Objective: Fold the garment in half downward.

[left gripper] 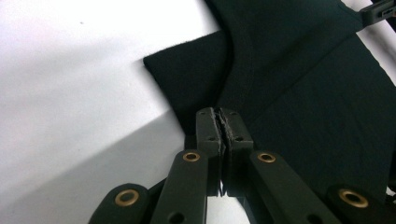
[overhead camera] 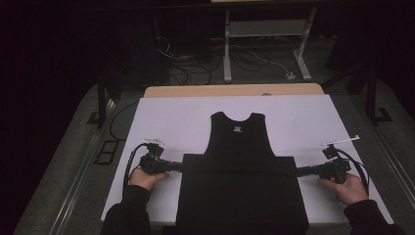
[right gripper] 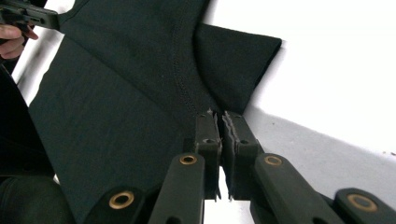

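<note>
A black sleeveless top [overhead camera: 240, 147] lies flat on the white table cover [overhead camera: 171, 117], neck toward the far side. Its lower part forms a wide dark rectangle [overhead camera: 240, 196] reaching the near edge. My left gripper [overhead camera: 180, 166] is at that rectangle's upper left corner, and my right gripper [overhead camera: 299, 171] is at its upper right corner. In the left gripper view the jaws are pressed together on the cloth edge [left gripper: 223, 114], with a cloth corner [left gripper: 187, 65] just ahead. The right gripper view shows the same: jaws shut on the fabric [right gripper: 221, 114] beside a stitched seam [right gripper: 180, 70].
A strip of bare wooden tabletop [overhead camera: 235, 90] runs behind the white cover. Beyond it on the floor stand a white metal frame [overhead camera: 266, 29] and loose cables [overhead camera: 195, 63]. A hand [right gripper: 14, 39] with the other gripper [right gripper: 28, 16] appears far off in the right gripper view.
</note>
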Demonstrator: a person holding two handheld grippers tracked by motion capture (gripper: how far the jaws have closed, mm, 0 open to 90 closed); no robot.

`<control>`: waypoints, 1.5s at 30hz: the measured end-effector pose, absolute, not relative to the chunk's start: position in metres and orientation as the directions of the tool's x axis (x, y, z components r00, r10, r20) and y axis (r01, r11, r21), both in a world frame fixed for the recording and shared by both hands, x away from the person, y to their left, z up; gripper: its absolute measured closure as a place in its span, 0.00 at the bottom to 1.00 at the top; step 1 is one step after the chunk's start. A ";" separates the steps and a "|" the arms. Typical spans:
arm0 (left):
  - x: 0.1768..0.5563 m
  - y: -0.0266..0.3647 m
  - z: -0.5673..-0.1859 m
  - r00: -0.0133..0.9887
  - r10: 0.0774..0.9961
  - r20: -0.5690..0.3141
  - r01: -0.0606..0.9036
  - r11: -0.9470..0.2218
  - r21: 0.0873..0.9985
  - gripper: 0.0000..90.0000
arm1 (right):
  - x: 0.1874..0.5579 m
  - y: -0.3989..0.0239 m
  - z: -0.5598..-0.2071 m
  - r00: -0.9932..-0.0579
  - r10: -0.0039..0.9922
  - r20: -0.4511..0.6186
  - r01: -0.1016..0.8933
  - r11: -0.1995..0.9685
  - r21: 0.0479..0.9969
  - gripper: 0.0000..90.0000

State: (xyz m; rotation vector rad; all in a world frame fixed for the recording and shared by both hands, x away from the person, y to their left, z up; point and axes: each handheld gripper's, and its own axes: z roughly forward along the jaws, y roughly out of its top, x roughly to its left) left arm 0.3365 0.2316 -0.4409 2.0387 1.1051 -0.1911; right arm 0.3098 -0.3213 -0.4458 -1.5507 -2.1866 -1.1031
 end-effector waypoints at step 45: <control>0.355 0.223 -0.409 0.699 0.607 -0.378 0.662 -0.349 0.663 0.00 | 0.315 -0.324 -0.410 -0.471 0.781 0.411 0.720 0.071 0.690 0.00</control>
